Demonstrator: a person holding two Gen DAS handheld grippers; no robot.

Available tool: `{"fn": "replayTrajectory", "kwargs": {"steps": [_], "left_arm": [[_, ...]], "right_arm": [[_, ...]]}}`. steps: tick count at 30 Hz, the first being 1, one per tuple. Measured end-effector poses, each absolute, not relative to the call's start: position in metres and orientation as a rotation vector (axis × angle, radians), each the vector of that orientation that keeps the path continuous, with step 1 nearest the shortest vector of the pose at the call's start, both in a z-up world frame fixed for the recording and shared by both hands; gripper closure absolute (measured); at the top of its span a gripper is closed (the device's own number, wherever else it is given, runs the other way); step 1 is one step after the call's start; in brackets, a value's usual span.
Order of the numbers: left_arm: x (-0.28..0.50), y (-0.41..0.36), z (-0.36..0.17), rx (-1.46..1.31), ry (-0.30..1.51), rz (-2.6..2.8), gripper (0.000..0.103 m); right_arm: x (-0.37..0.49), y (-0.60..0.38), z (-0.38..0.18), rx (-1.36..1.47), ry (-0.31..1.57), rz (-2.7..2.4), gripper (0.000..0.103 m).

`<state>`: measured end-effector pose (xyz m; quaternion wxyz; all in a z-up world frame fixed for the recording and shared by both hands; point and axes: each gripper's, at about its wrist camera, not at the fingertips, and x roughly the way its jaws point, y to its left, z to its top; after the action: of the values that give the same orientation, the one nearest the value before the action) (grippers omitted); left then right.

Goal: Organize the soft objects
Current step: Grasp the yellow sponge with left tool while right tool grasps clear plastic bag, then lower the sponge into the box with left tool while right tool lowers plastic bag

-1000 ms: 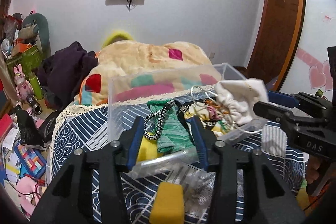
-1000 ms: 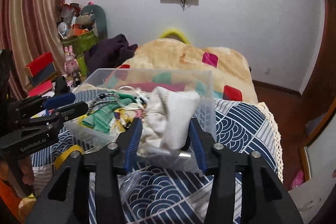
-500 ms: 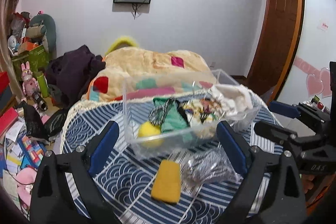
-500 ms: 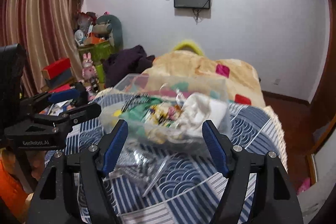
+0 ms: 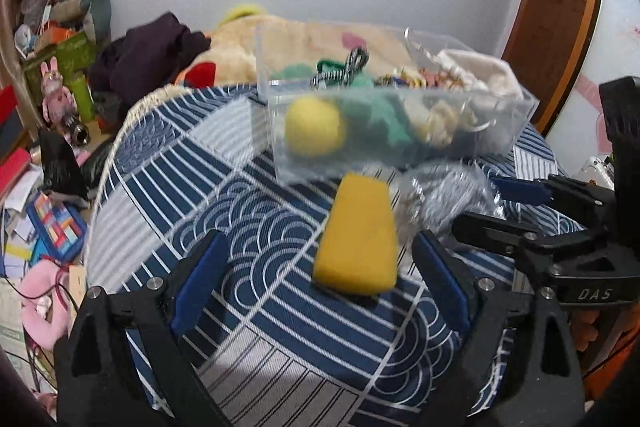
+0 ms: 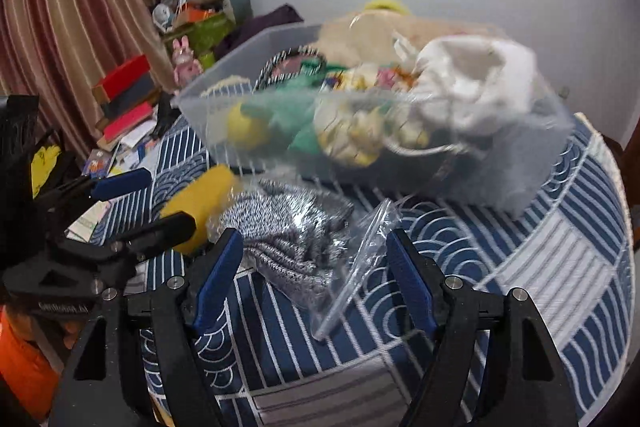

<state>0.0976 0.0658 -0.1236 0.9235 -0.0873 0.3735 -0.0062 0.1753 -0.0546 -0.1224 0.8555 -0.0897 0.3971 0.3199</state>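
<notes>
A clear plastic bin (image 5: 400,131) stands on the blue patterned cloth, also in the right wrist view (image 6: 460,155). It holds a yellow ball (image 5: 314,127), a green cloth (image 5: 384,123), a white cloth (image 6: 476,83) and small items. A yellow sponge (image 5: 356,235) lies in front of it, between the open fingers of my left gripper (image 5: 320,279). A grey knit piece in a clear bag (image 6: 296,231) lies beside the sponge, between the open fingers of my right gripper (image 6: 316,283). Both grippers are empty.
The cloth (image 5: 248,331) covers a round table. A beige blanket (image 5: 304,35) and dark clothes (image 5: 148,55) lie behind. Toys and books (image 5: 52,227) clutter the floor at left. A wooden door (image 5: 548,3) is at right.
Both grippers let go of the bin, opened wide and pulled back from it. They now sit lower, over the sponge and the bagged knit piece.
</notes>
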Motion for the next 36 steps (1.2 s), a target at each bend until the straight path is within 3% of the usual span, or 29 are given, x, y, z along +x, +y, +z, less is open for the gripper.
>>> {"fn": "replayTrajectory", "kwargs": {"steps": [3, 4, 6, 9, 12, 16, 36], "left_arm": [[0.098, 0.065, -0.128, -0.18, 0.779, -0.027, 0.024], [0.1, 0.066, -0.128, -0.183, 0.781, -0.032, 0.029], [0.101, 0.064, -0.129, -0.191, 0.783, -0.046, 0.036], [0.101, 0.059, -0.133, -0.194, 0.792, -0.072, 0.051], [0.1, 0.053, -0.133, -0.182, 0.785, -0.089, 0.062], [0.097, 0.05, -0.128, -0.171, 0.762, -0.093, 0.066], [0.096, 0.058, -0.041, -0.153, 0.529, -0.073, 0.067]], "right_arm": [[0.174, -0.05, -0.127, -0.199, 0.844, 0.677, 0.036], [0.171, -0.05, -0.127, -0.202, 0.836, 0.68, 0.041], [0.168, -0.05, -0.127, -0.211, 0.835, 0.695, 0.067], [0.164, -0.054, -0.125, -0.205, 0.812, 0.699, 0.077], [0.16, -0.062, -0.122, -0.196, 0.787, 0.689, 0.08], [0.155, -0.078, -0.113, -0.172, 0.755, 0.669, 0.081], [0.159, -0.104, -0.04, -0.055, 0.511, 0.586, 0.08]]}}
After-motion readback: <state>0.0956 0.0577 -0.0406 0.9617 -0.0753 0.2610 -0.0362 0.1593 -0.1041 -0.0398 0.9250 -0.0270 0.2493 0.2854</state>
